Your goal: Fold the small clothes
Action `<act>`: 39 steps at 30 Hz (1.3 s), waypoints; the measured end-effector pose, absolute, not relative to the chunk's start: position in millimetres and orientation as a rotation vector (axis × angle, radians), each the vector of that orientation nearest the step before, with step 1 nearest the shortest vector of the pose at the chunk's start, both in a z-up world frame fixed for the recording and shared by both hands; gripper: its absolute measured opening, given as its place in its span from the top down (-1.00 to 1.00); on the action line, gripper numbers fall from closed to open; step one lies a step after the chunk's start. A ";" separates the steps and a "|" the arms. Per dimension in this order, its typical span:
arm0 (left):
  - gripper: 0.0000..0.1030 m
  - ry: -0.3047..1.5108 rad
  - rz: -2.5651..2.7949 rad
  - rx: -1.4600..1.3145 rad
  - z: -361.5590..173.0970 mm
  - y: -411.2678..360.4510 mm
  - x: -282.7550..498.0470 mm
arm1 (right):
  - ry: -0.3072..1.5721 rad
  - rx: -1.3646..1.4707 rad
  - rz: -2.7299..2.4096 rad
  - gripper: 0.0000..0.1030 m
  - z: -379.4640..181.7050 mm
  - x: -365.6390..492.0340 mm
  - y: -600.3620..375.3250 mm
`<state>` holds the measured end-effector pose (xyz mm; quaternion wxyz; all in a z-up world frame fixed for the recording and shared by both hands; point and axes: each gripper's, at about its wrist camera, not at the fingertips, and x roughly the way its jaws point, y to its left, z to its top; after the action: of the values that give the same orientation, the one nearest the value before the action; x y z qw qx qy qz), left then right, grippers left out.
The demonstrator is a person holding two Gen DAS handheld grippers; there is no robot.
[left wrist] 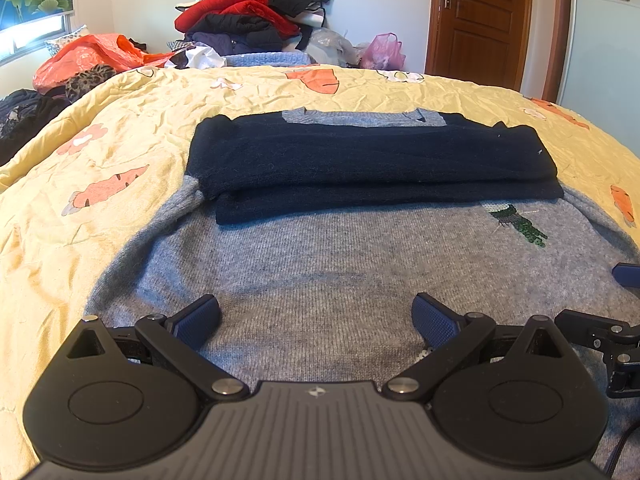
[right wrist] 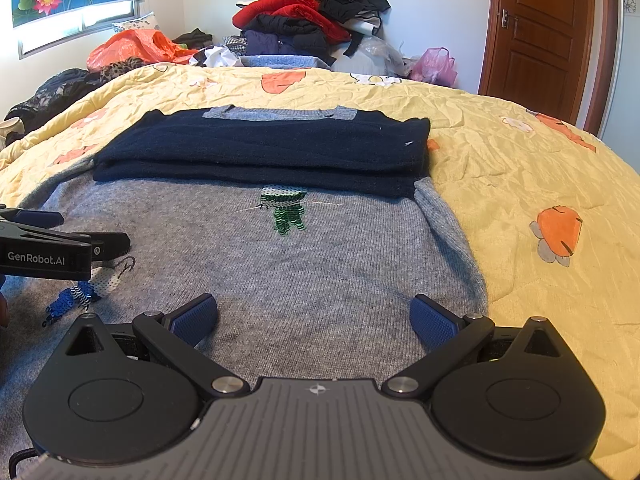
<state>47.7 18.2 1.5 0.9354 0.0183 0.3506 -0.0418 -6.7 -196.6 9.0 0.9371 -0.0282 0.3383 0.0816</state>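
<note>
A small grey knit sweater (left wrist: 304,264) lies flat on the yellow quilt (left wrist: 132,128), its navy sleeves (left wrist: 368,156) folded across the chest near the collar. It also shows in the right wrist view (right wrist: 320,256), with navy sleeves (right wrist: 264,152) and a green sequin patch (right wrist: 286,210). My left gripper (left wrist: 316,320) is open and empty above the sweater's lower left part. My right gripper (right wrist: 314,320) is open and empty above the lower right part. The left gripper (right wrist: 60,248) shows at the left edge of the right wrist view.
A pile of red, black and purple clothes (left wrist: 256,12) stands at the far end of the bed. An orange plastic bag (left wrist: 92,56) and dark clothes lie at the far left. A pink bag (left wrist: 384,52) sits by a wooden door (left wrist: 480,20).
</note>
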 end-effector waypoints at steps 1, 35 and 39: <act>-1.00 0.717 -0.085 0.037 1.5 18.2 47.6 | 0.691 -0.058 0.167 -1.00 9.0 -6.8 -196.8; -1.00 0.714 -0.063 0.096 6.7 17.6 25.7 | 0.705 -0.106 0.230 -1.00 11.9 -55.3 -203.5; -1.00 0.709 -0.062 0.138 8.5 14.3 -4.6 | 0.701 -0.101 0.245 -1.00 12.0 -59.7 -206.9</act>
<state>-4.6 14.3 8.5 0.9351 0.0674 0.3467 -0.0304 -59.7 -206.9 12.0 0.9306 -0.0492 0.3424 0.1197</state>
